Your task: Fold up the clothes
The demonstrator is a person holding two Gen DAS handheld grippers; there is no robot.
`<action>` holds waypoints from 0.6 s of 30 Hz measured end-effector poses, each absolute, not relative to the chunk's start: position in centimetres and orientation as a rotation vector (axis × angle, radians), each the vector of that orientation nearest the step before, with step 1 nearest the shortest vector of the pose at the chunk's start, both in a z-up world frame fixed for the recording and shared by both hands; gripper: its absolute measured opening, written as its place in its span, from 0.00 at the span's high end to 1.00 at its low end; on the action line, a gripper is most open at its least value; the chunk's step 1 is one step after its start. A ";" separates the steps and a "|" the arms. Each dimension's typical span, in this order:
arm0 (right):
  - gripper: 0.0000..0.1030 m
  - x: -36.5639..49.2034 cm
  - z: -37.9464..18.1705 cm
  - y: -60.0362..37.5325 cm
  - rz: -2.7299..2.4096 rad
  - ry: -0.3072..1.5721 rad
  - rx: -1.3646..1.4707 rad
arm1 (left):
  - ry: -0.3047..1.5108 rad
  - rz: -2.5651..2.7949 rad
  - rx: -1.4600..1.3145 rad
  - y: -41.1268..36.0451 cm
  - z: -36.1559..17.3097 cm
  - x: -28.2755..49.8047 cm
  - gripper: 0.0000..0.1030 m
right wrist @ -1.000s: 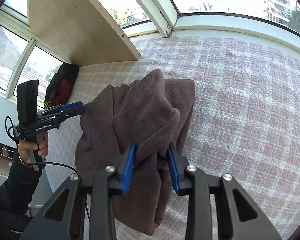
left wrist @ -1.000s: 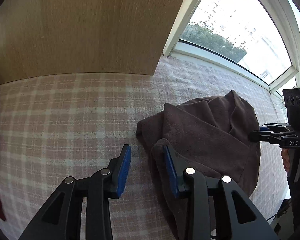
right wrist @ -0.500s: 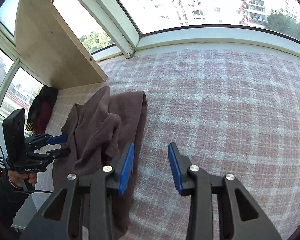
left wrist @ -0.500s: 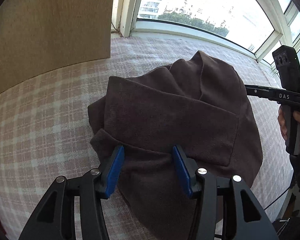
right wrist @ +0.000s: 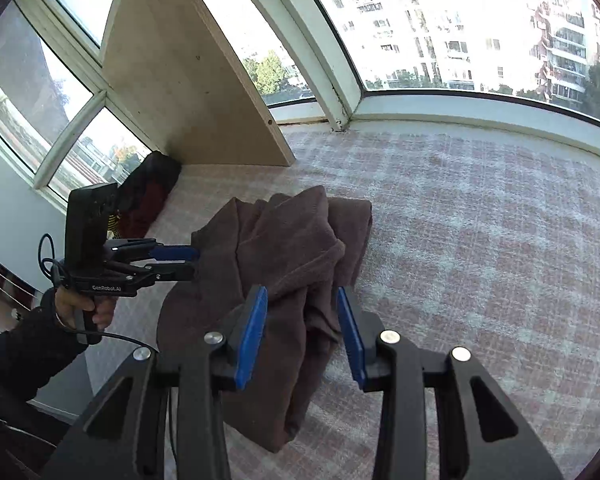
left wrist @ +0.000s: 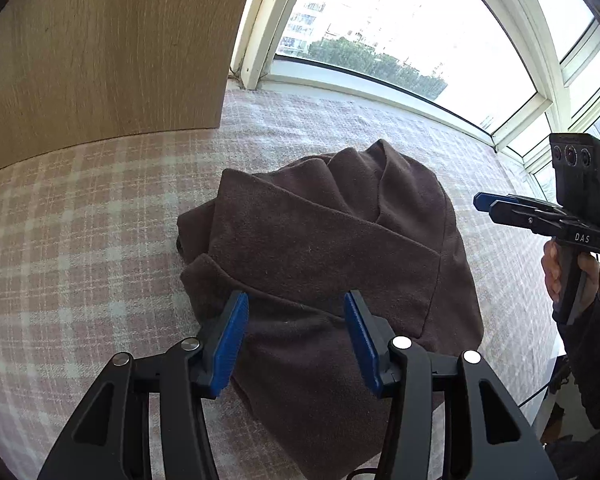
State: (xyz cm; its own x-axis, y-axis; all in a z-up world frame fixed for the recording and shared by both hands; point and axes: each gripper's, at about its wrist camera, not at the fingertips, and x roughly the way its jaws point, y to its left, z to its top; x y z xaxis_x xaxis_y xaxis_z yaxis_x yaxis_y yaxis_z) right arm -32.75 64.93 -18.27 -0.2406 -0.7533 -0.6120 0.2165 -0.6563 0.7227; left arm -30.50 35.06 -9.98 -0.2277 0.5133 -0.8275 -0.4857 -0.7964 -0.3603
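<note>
Pink-checked cloth [left wrist: 100, 216] covers the surface below a bay window [left wrist: 400, 32]. My left gripper [left wrist: 296, 334] and right gripper [right wrist: 302, 332] both hold their jaws wide, gripping nothing, above the crumpled brown garment [left wrist: 332, 248] near the front edge. Its near hem is cut off behind my left fingers. Open room lies right; a wooden panel [right wrist: 172, 88] hems the left, with dark clothing [right wrist: 148, 188] I can't identify.

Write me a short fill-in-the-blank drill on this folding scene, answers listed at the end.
1. The garment lying on the checked cloth is ____ in colour.
2. The pads on the left gripper are ____.
3. The right gripper has its jaws ____, straddling a fold of the garment.
4. The panel standing behind the cloth is made of ____.

Answers: brown; blue; open; wood
</note>
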 end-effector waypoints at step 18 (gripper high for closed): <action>0.81 -30.7 -16.5 57.3 -2.143 -0.128 1.423 | 0.098 2.010 -1.403 43.4 -6.1 -32.1 0.40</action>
State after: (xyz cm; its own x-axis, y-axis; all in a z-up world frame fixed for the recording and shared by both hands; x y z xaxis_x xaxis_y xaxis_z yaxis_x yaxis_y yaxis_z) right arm -30.67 57.34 -16.47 -0.2814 -0.4964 -0.8212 0.3953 -0.8398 0.3722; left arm -32.14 43.42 -6.13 -0.1924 0.4799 -0.8559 -0.5612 -0.7693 -0.3052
